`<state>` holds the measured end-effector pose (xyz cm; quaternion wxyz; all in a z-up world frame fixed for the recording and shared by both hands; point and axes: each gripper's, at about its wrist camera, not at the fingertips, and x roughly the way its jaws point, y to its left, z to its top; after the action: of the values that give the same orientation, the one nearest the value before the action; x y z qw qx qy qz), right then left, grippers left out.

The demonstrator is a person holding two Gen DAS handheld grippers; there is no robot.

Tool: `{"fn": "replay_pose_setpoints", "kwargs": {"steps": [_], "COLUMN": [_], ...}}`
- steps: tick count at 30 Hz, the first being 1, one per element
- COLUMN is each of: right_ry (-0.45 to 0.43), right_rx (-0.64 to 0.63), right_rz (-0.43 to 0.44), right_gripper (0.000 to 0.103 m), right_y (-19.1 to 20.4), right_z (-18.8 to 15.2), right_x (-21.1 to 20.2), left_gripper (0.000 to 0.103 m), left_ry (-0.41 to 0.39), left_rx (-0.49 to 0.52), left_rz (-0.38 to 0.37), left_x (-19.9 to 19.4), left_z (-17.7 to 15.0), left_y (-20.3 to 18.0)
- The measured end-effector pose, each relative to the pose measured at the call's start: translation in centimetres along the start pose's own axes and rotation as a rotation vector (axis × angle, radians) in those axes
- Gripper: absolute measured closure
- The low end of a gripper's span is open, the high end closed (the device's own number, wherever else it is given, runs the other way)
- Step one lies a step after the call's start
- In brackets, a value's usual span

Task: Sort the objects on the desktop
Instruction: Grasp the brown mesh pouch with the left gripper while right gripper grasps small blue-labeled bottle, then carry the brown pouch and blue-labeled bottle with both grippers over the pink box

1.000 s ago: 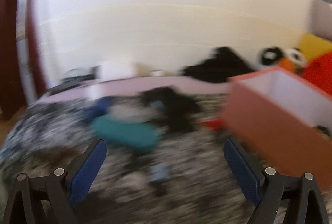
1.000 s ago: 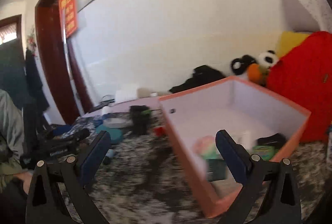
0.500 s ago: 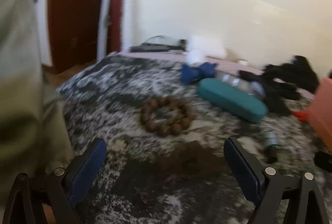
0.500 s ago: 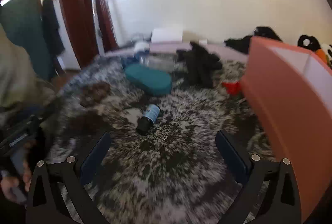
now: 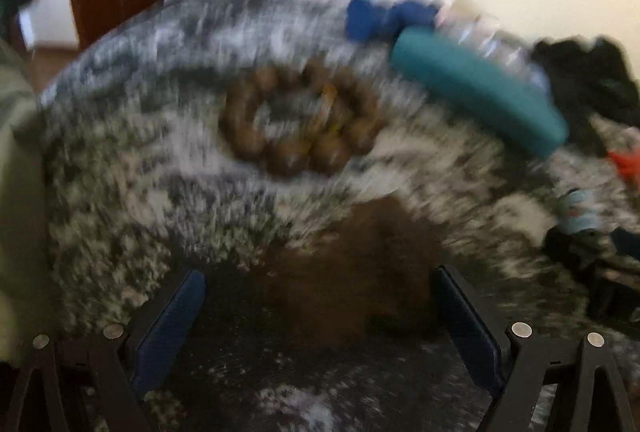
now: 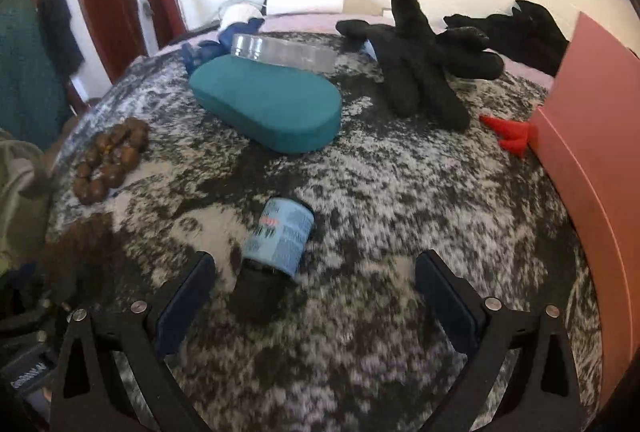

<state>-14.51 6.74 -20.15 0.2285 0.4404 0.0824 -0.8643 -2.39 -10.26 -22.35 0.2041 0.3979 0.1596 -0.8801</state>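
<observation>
The right tongs (image 6: pixel 316 292) are spread wide and hold nothing; they hover low over the mottled black-and-white tabletop (image 6: pixel 400 191). Between the two blue pads, nearer to the left pad, lies a small blue bottle (image 6: pixel 280 238) on its side with its dark cap toward the camera. Beyond it sits a teal case (image 6: pixel 266 101), and a clear plastic bottle (image 6: pixel 282 49) lies just behind the case. To the right of the case are black gloves (image 6: pixel 420 59). A small red piece (image 6: pixel 510 135) lies beside the wall of the pink box (image 6: pixel 592 151) at the right edge. At the far left is a ring of brown beads (image 6: pixel 108 161).

The left tongs (image 5: pixel 320 320) are also released and empty. This view is blurred. Ahead of them lies the bead ring (image 5: pixel 300 119), with the teal case (image 5: pixel 480 99) to its right and a blue object (image 5: pixel 384 17) behind. A brown patch (image 5: pixel 352 272) on the cover lies between the pads.
</observation>
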Motion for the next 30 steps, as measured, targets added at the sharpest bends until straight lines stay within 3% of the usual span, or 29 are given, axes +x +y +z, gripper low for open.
{"fn": "replay_pose_setpoints", "kwargs": {"steps": [5, 7, 8, 9, 10, 11, 14, 17, 21, 23, 27, 30], "right_ry": [-0.005, -0.02, -0.03, -0.039, -0.042, -0.041, -0.053, -0.077, -0.129, -0.165, -0.231, -0.294], "right_rx": [-0.015, -0.013, -0.015, -0.017, -0.02, -0.019, 0.023, 0.097, 0.085, 0.116, 0.072, 0.069], "right_rz": [-0.016, -0.018, -0.01, -0.002, 0.008, 0.011, 0.076, 0.213, 0.25, 0.36, 0.296, 0.252], "right_gripper": [0.007, 0.024, 0.046, 0.067, 0.076, 0.077, 0.077, 0.077, 0.077, 0.077, 0.077, 0.077], "right_y": [0.3, 0.3, 0.3, 0.3, 0.4, 0.4, -0.5, -2.1, -2.2, -2.5, -2.3, -2.6], "right_z": [0.2, 0.1, 0.1, 0.1, 0.0, 0.0, -0.1, -0.4, -0.7, -0.8, -1.0, -1.5], "right_x": [0.3, 0.0, -0.2, -0.4, -0.5, -0.5, -0.7, -1.0, -2.5, -3.8, -7.1, -10.1], "left_gripper": [0.007, 0.009, 0.017, 0.038, 0.054, 0.075, 0.078, 0.079, 0.079, 0.079, 0.079, 0.079], "left_ry": [-0.006, -0.014, -0.018, -0.036, -0.046, -0.056, -0.061, -0.064, -0.102, -0.129, -0.2, -0.221], "left_rx": [0.017, 0.01, 0.007, 0.002, -0.004, -0.009, -0.027, -0.023, -0.001, -0.009, 0.012, 0.094], "left_rz": [0.027, 0.028, 0.023, 0.016, 0.009, 0.003, -0.019, -0.015, -0.039, -0.072, -0.095, -0.194], "left_x": [0.7, 0.7, 0.6, 0.2, -0.1, -0.4, -0.6, -0.7, -2.3, -3.6, -6.5, -8.7], "left_z": [0.6, 0.9, 0.9, 0.8, 0.8, 0.7, 0.9, 1.1, 1.5, 2.0, 2.5, 2.5], "left_y": [-0.9, -0.9, -0.8, -0.8, -0.7, -0.5, 0.0, 0.1, -0.7, -1.1, -2.0, -4.0]}}
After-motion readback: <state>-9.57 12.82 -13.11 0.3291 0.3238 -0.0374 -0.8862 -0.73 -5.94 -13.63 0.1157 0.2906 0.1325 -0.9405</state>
